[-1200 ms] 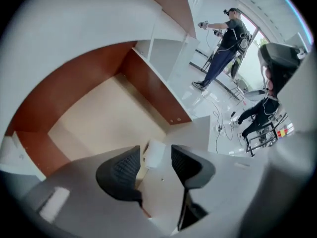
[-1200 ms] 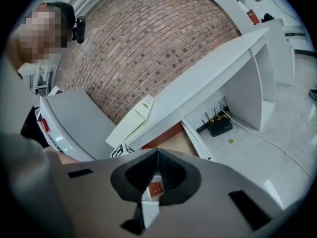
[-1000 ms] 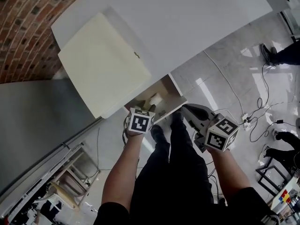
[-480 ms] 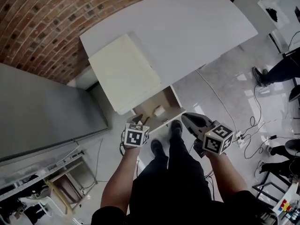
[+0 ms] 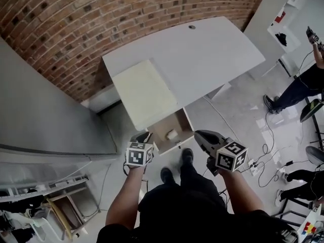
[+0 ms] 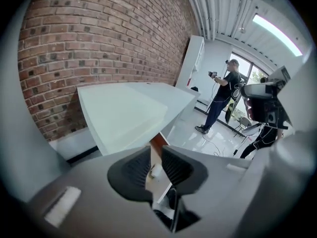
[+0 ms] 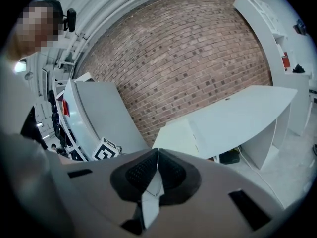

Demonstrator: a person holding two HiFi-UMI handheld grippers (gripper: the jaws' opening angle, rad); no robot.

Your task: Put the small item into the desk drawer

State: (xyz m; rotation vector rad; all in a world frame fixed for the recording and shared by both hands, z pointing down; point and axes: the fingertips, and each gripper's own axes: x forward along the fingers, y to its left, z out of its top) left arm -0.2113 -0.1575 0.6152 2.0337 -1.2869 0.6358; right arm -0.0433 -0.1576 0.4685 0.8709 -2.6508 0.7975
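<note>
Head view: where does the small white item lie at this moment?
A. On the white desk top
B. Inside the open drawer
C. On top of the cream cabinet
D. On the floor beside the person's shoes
B: the small white item rests on the brown bottom of the open drawer, which is pulled out from under the desk.

Ahead of the left tongs (image 6: 155, 155): rough matt red brick wall (image 6: 99, 43), smooth matt white tabletop (image 6: 129, 108), tan wood-look drawer (image 5: 163, 129). Right of them, glossy pale floor (image 6: 190, 128). Ribbed matt black pads (image 6: 135, 171).
</note>
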